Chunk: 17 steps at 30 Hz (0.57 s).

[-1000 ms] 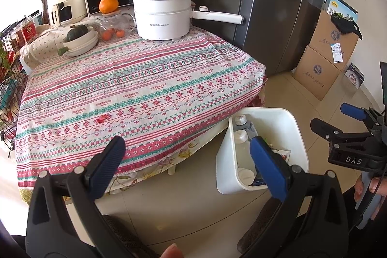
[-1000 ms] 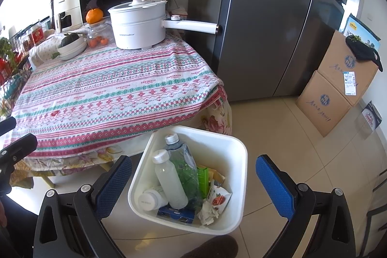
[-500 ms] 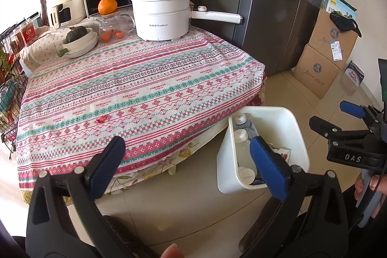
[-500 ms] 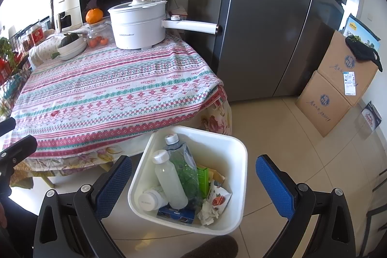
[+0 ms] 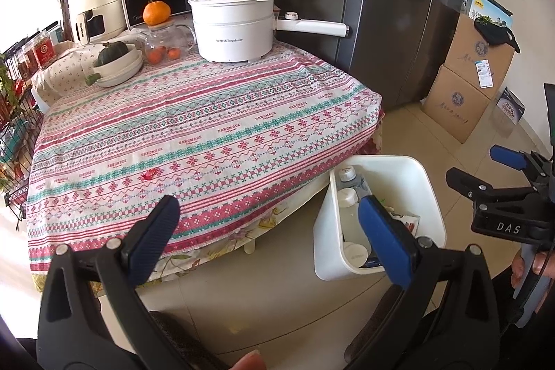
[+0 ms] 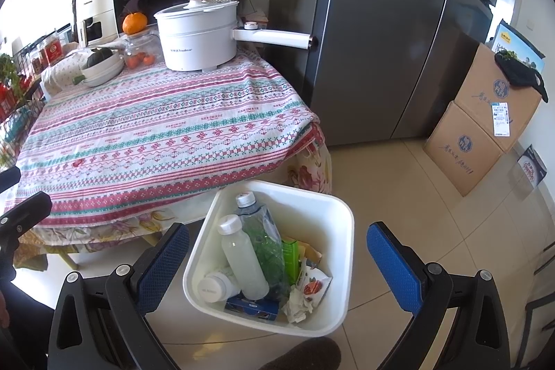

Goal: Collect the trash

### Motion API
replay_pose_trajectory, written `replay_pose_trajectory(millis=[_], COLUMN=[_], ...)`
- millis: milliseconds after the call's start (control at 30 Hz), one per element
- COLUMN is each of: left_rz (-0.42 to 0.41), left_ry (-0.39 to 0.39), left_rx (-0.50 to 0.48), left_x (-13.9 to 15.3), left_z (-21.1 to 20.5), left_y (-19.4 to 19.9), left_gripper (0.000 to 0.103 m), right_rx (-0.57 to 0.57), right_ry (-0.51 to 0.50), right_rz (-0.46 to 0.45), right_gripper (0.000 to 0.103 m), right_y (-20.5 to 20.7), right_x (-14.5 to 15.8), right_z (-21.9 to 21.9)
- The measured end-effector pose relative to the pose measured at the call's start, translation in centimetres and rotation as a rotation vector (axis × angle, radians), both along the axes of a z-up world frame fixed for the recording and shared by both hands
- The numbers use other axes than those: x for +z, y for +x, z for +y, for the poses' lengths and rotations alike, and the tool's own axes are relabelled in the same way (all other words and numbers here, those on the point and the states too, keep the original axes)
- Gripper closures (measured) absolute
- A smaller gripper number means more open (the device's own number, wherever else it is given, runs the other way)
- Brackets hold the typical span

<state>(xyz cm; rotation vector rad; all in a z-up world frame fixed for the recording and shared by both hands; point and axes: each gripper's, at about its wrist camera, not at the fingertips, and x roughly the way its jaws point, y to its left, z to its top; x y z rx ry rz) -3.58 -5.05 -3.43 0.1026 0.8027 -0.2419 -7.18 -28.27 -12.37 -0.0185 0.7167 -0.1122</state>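
The left gripper (image 5: 267,224) is spread wide with nothing between its blue pads; the right gripper (image 6: 277,259) gapes just as wide and is also empty. Between and just ahead of the right gripper's fingers, on the tiled floor, stands the white rectangular plastic bin (image 6: 343,252). It holds a milky capped plastic bottle (image 6: 242,255), a crumpled clear plastic bottle (image 6: 263,238), a small white jar (image 6: 216,286), a green carton (image 6: 290,257), a blue box (image 6: 251,306) and crumpled white wrappers (image 6: 301,300); what lies beneath them is hidden. In the left wrist view the bin (image 5: 409,175) sits ahead and right, its contents partly blocked by the right-hand blue pad. Ahead and left of both grippers is the table under a striped red, green and white patterned cloth (image 5: 194,134). A small red scrap (image 5: 150,175) lies on it, too small to identify.
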Motion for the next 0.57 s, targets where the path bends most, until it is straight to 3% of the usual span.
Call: replay_pose_trajectory(millis=[567], left_rz=[0.025], left_ry=[-0.028], left_rx=[-0.003], left_x=[-0.05], left_z=[0.16], left_y=[0.12], left_gripper=[0.001], right_rx=[0.006], right_ry=[-0.001], right_rz=[-0.039], right_gripper=[0.000], right_y=[-0.36], right_x=[0.52], right_z=[0.53])
